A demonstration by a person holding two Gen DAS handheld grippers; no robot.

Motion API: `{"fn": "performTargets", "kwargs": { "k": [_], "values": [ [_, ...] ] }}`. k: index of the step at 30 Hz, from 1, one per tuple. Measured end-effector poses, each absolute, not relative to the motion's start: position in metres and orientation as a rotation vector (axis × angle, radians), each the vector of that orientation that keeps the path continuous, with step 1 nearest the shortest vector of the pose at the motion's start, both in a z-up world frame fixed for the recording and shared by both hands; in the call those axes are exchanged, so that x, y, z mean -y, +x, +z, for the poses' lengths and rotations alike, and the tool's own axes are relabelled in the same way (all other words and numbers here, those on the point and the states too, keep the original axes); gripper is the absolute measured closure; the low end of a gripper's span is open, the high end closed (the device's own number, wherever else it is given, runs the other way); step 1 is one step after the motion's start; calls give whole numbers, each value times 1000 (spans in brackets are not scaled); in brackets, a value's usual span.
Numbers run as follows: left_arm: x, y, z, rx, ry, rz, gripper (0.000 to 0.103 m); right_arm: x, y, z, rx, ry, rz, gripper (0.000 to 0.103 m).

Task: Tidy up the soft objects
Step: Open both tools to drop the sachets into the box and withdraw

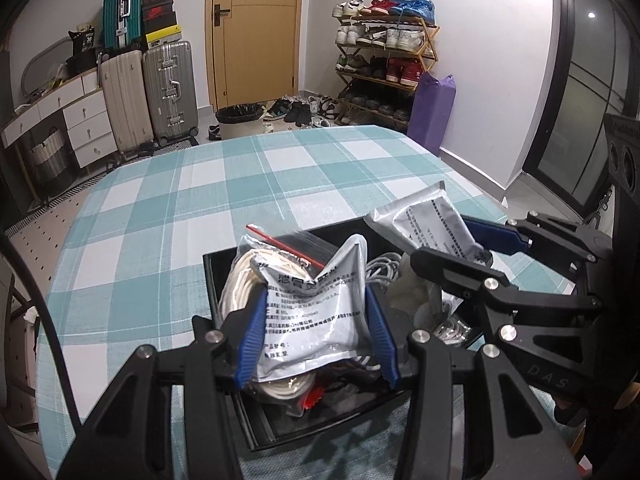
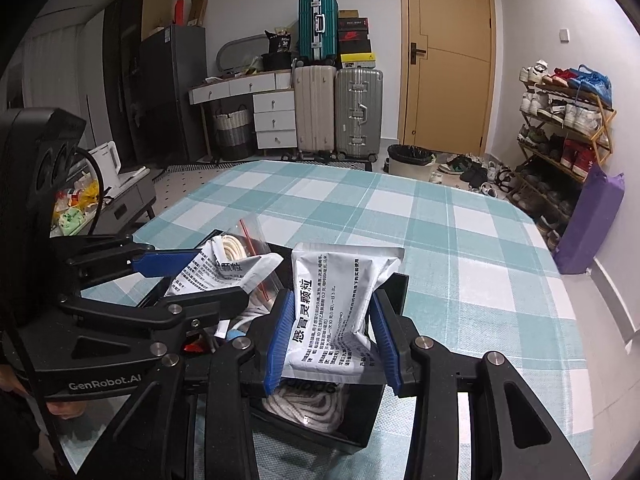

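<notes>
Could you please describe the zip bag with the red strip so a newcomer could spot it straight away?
On the checked tablecloth sits a black box. At its left side stands the clear zip bag holding coiled white cord, unlike the opaque silver sachets beside it.

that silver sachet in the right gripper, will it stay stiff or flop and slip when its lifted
Probably floppy: the silver sachet already buckles between the right gripper pads. It looks light for its size, with its upper half standing unsupported. The smooth foil may slip, though the ribbed blue pads should help.
</notes>
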State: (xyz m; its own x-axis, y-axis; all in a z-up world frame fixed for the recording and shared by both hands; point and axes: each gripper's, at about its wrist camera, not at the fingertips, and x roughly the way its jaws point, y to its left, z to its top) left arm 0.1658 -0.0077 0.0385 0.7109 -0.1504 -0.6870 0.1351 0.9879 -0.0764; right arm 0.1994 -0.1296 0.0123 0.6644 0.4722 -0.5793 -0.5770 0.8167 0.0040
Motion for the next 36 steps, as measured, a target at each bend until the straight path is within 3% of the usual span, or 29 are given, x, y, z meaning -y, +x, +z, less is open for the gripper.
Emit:
{"fn": "performTargets", "kwargs": {
  "k": [16,20,21,23,29,31,36],
  "values": [
    [-5,168,33,-783,-77,-188,53,118,210,6,-638,-227,650,62],
    [-6,165,37,-786,-81,-185,51,123,207,9,-611,-220,655,48],
    [-6,164,38,-784,-80,-185,48,124,205,10,-607,-221,656,43],
    [-5,160,42,-776,-72,-178,43,128,200,12,-589,-216,661,24],
    [-5,146,53,-741,-73,-177,26,142,183,20,-527,-206,629,2],
    [-5,140,57,-719,-60,-152,16,146,177,22,-506,-203,622,1],
    [-7,125,66,-667,-44,-128,3,158,164,29,-472,-172,602,0]
  ]
}}
